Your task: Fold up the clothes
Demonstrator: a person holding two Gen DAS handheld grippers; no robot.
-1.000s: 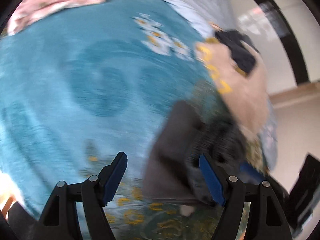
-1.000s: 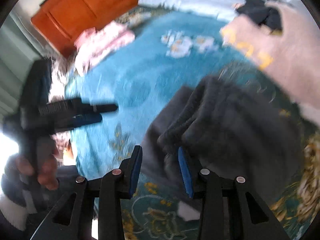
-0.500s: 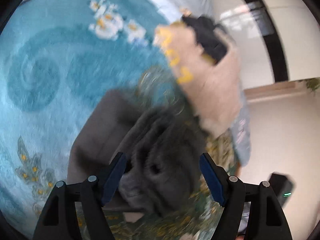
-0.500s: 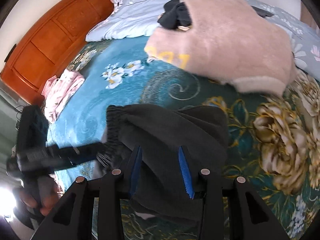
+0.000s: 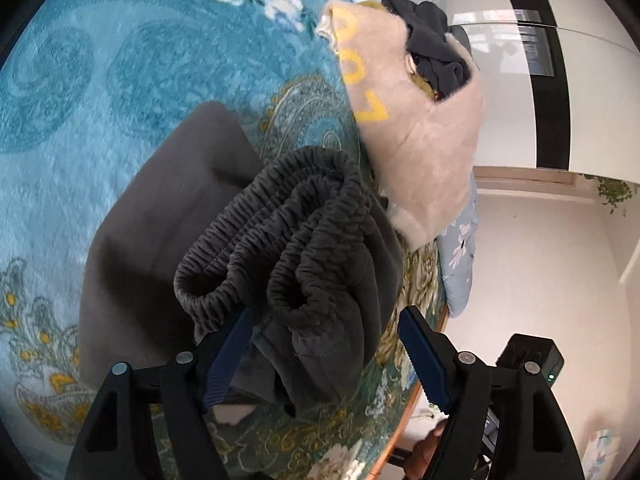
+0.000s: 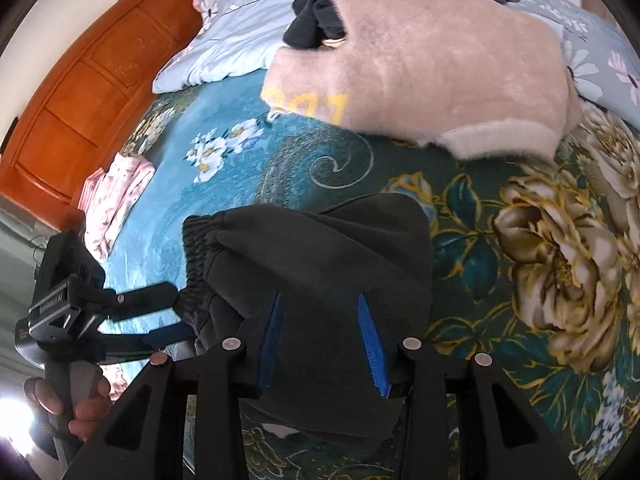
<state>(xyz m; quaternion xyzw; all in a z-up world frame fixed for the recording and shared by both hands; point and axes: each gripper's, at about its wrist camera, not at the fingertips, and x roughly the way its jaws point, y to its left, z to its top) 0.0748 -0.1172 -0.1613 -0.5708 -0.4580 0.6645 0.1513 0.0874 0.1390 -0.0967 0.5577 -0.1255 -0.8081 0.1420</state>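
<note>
The dark grey trousers (image 5: 296,248) lie folded on the teal floral blanket (image 5: 100,92) covering the bed, the gathered elastic waistband (image 5: 240,240) bunched on top. The left gripper (image 5: 326,354) stands wide apart around the waistband end, its pads clear of the cloth. The right gripper (image 6: 320,344) is partly open over the folded cloth; whether it pinches it I cannot tell. Just beyond lies a pink fleece garment (image 6: 432,64), with a small black garment (image 6: 316,20) on it.
</note>
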